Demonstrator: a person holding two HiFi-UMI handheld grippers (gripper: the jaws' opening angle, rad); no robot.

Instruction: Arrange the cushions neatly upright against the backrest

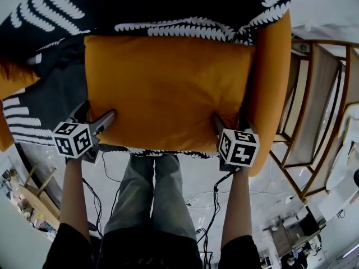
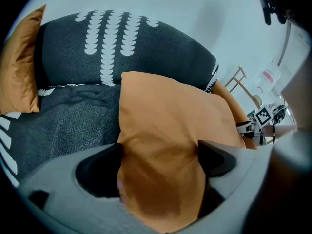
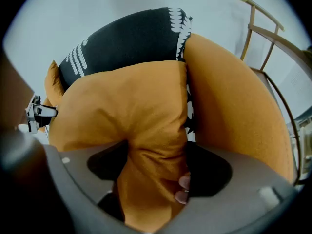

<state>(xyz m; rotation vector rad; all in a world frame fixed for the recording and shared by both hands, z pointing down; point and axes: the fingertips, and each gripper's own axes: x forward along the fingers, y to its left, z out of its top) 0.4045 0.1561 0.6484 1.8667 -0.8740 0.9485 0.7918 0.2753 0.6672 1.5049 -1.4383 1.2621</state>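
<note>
1. Orange cloth fills both sets of jaws. The left gripper has the near left corner of the cushion between its jaws, and the right gripper has the near right corner. Both stand wide open. The cloth brushes the pads, but I judge that neither squeezes it.
2. Handling, as I judge it: the cushion is plump, soft and light, with filling that gives. Creases gather where the right corner bunches. The weave looks matte, so it should not slip, and nothing about it is fragile.
3. Held by one corner it would likely sag and fold. The two near corners, or the side edges, are the places to hold it. The bite should go deep, past the seam and into the filling.
4. The cushion shows its broad face to the head view. Its far edge touches the dark backrest with its white leaf print. In the left gripper view it slopes up toward that backrest, leaning and not yet upright.
5. A second cushion, also orange, stands on edge and touches its right side. A third cushion sits well apart at the far left. Grey seat lies bare between them.
6. The seat looks like soft woven cloth, likely to grip a cushion's base.
7. Beyond it are a pale floor, loose cables and a slatted wooden frame at the right.
</note>
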